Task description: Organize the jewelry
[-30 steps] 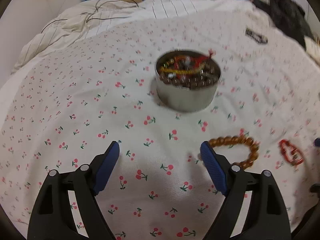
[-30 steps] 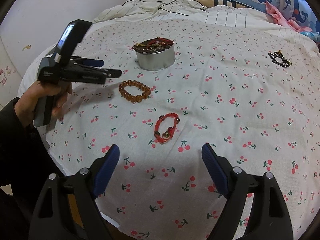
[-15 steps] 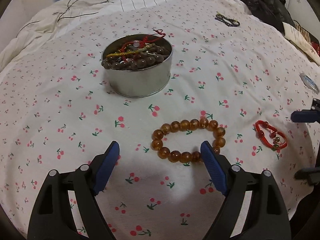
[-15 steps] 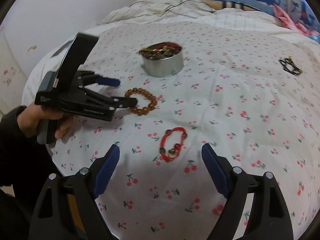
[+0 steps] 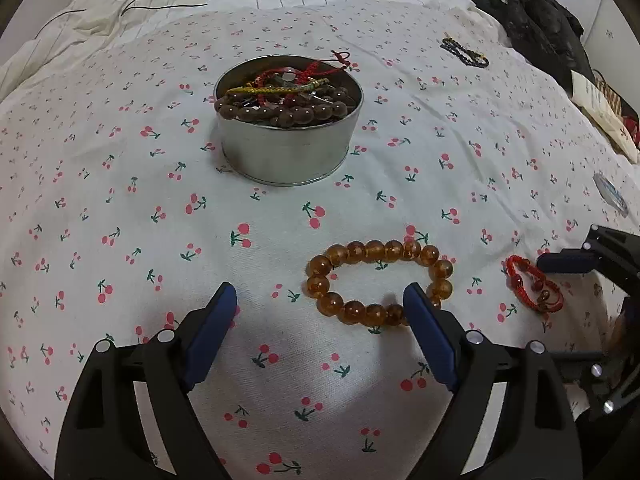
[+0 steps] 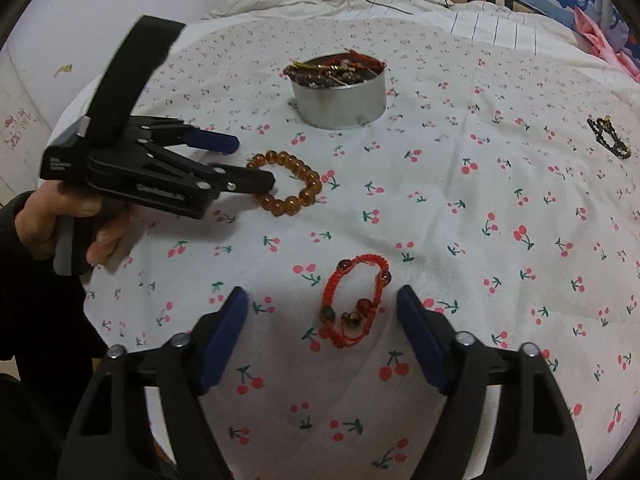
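Lying flat on the cherry-print sheet [image 6: 460, 208], the amber bead bracelet [image 5: 378, 282] sits at your left gripper [image 5: 320, 308], whose jaws are spread, one finger overlapping its beads. Your right gripper [image 6: 322, 312] is closing around the red cord bracelet [image 6: 356, 300], pads not touching. Beyond stands the metal tin [image 5: 288, 148] of jewelry.
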